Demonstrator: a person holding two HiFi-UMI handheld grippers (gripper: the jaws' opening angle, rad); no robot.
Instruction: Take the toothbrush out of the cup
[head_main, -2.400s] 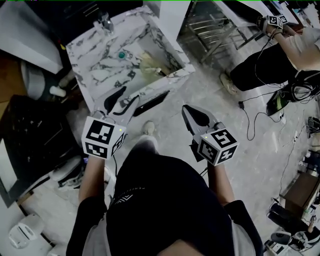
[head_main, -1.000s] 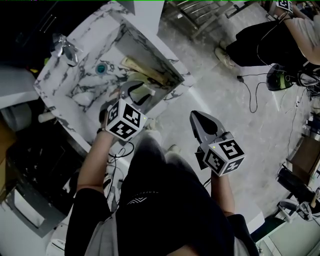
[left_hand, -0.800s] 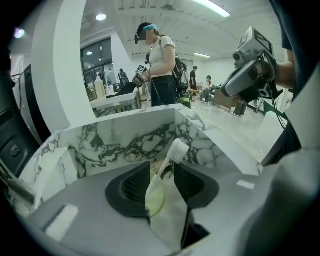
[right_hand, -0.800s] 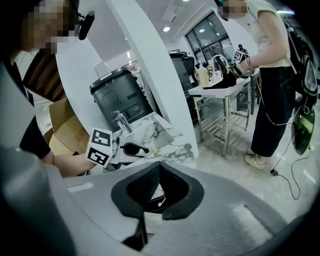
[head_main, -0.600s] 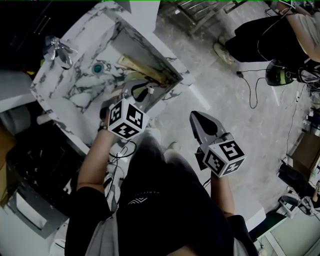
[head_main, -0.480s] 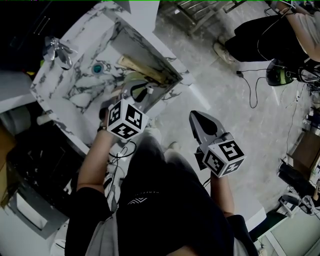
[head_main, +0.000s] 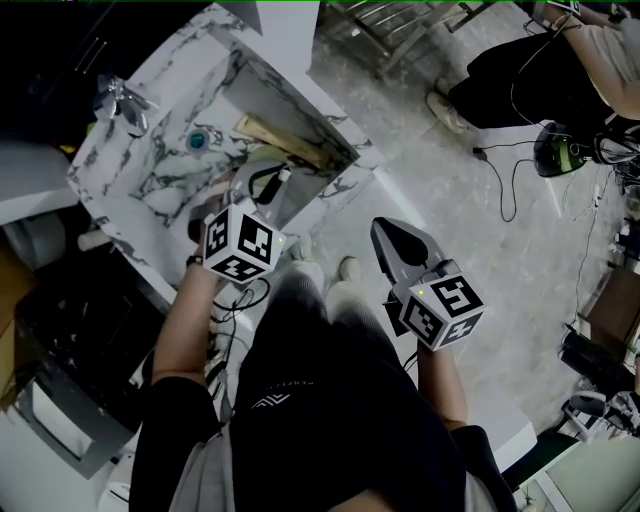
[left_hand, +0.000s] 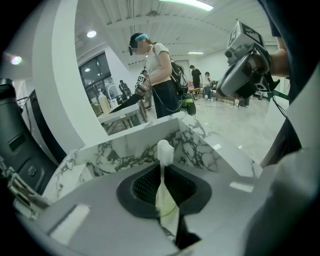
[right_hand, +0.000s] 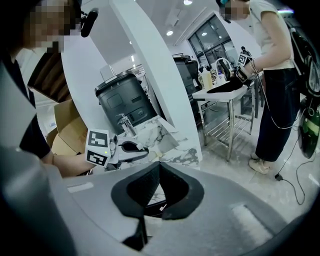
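Observation:
A white toothbrush (left_hand: 163, 152) stands head-up between the jaws of my left gripper (left_hand: 162, 172). The jaws are closing, and their pads press on its pale handle. In the head view the left gripper (head_main: 275, 178) reaches over the near wall of the marble sink (head_main: 165, 185). A small white tip of the toothbrush (head_main: 285, 172) shows at its jaws. The gripper hides the cup. My right gripper (head_main: 388, 235) hangs shut and empty over the floor, well right of the sink. In the right gripper view its jaws (right_hand: 160, 167) meet with nothing between them.
A chrome faucet (head_main: 118, 97) and a teal drain (head_main: 197, 138) mark the sink's far side. A wooden piece (head_main: 285, 140) lies beside the basin. Another person (head_main: 540, 90) stands at the upper right, with cables (head_main: 505, 200) on the floor.
The left gripper's jaws stood wide over the cup a second ago and have closed on the toothbrush, rolling slightly. The right gripper has not moved.

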